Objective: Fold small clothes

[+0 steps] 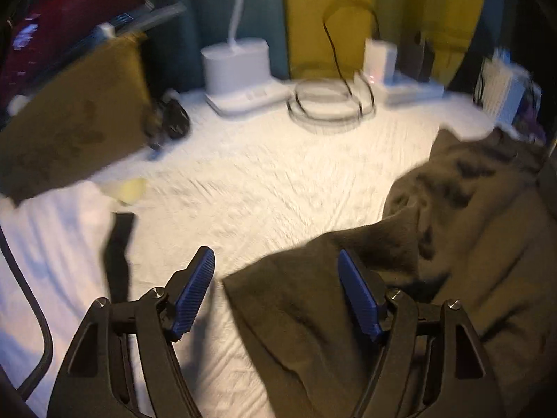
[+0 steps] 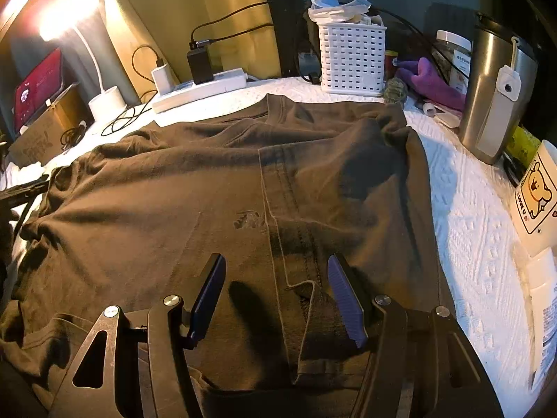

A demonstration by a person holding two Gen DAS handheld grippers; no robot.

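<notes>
A glaring lamp (image 2: 66, 17) lights a dim room warmly. Near it, the left view smears with motion blur; the right stays sharp, edges bowed and dark.

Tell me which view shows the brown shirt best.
The right wrist view: the brown shirt lies spread across the table, neckline and folded side visible. The left wrist view is blurred, catching only one bunched edge.

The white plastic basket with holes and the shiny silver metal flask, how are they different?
The white plastic basket is boxy, with walls full of little holes; the shiny silver metal flask is round and solid-sided. The basket is stuffed with papers that poke out of its open top; the flask has a dark lid on. The flask stands taller in this view. Both stand upright on the white textured cloth, beyond the dark brown T-shirt.
</notes>
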